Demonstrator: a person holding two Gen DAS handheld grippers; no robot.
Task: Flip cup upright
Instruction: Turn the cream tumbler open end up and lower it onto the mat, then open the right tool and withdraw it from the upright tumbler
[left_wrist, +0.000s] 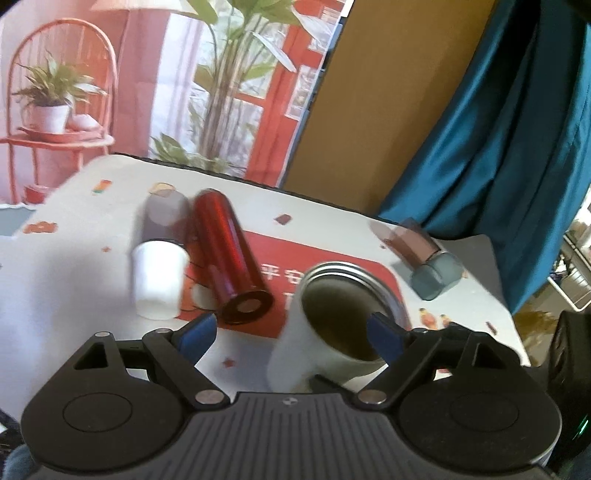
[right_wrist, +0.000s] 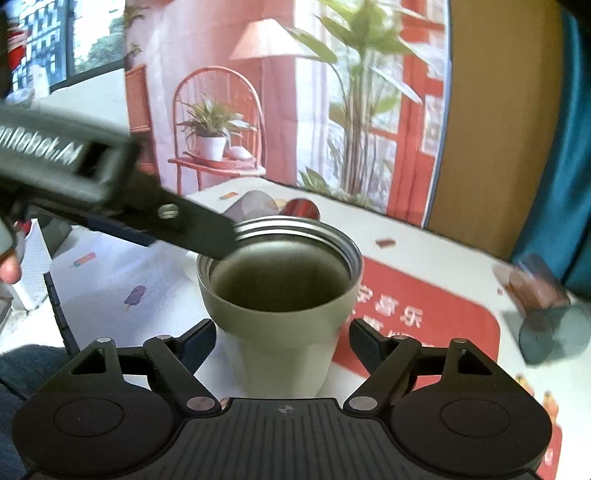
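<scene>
A pale green cup (right_wrist: 280, 314) with a steel rim stands mouth up on the table. My right gripper (right_wrist: 282, 341) is open, its fingers on either side of the cup's body without clear contact. My left gripper (left_wrist: 291, 332) is open; the cup (left_wrist: 325, 332) sits tilted toward its right finger (left_wrist: 384, 336), which reaches into the mouth. In the right wrist view one left finger (right_wrist: 192, 229) lies across the cup's rim.
A red bottle (left_wrist: 229, 254) lies on its side on the patterned tablecloth (left_wrist: 92, 258). A white cup (left_wrist: 157, 280) stands upside down beside it, with a grey tumbler (left_wrist: 164, 214) behind. A brown and grey bottle (left_wrist: 424, 258) lies at the right near the table edge.
</scene>
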